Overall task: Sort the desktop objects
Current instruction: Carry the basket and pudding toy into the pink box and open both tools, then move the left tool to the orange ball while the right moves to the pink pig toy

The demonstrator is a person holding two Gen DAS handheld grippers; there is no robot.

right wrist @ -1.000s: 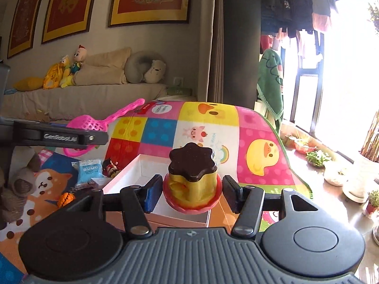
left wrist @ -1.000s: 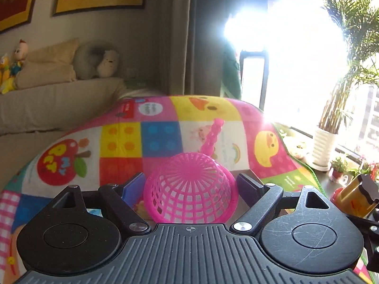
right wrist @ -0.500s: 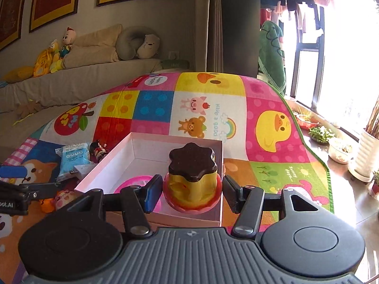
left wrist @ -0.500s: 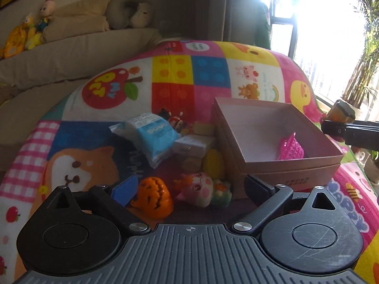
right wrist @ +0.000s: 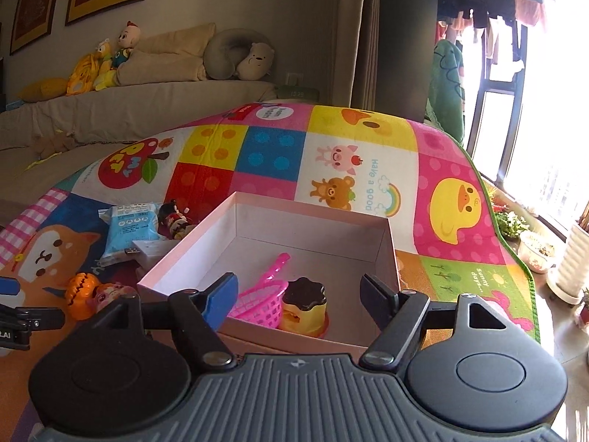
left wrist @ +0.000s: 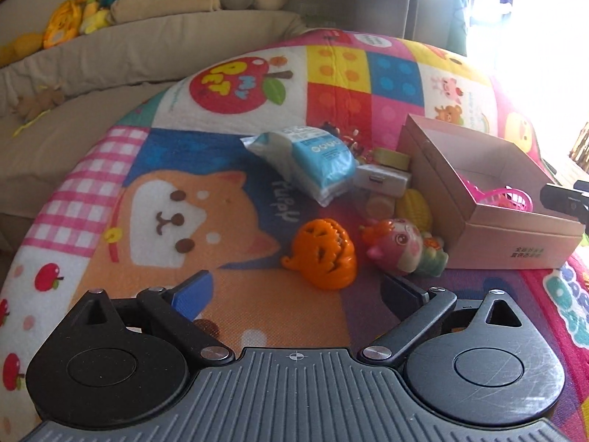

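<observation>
A pink cardboard box (right wrist: pixel 313 217) stands open on the play mat; it also shows at the right of the left wrist view (left wrist: pixel 515 243). Inside lie a pink mesh scoop (right wrist: pixel 263 304) and a yellow pudding toy with a brown top (right wrist: pixel 305 309). My right gripper (right wrist: pixel 298 291) is open and empty just above the box's near edge. My left gripper (left wrist: pixel 298 287) is open and empty, low over the mat, just short of an orange pumpkin toy (left wrist: pixel 324 254). A pink pig toy (left wrist: pixel 401 248) lies beside the pumpkin.
Left of the box lie a blue tissue pack (left wrist: pixel 313 158), a white charger (left wrist: pixel 383 180), a yellow corn toy (left wrist: pixel 414 206), a tape roll (left wrist: pixel 392 156) and a small dark figure (right wrist: pixel 175 221). A sofa with plush toys (right wrist: pixel 106 62) stands behind. Potted plants (right wrist: pixel 533 254) are at the right.
The right gripper opened and let the pudding toy drop into the box. The left gripper, which earlier released the pink scoop into the box, moved down and nearer the pumpkin.
</observation>
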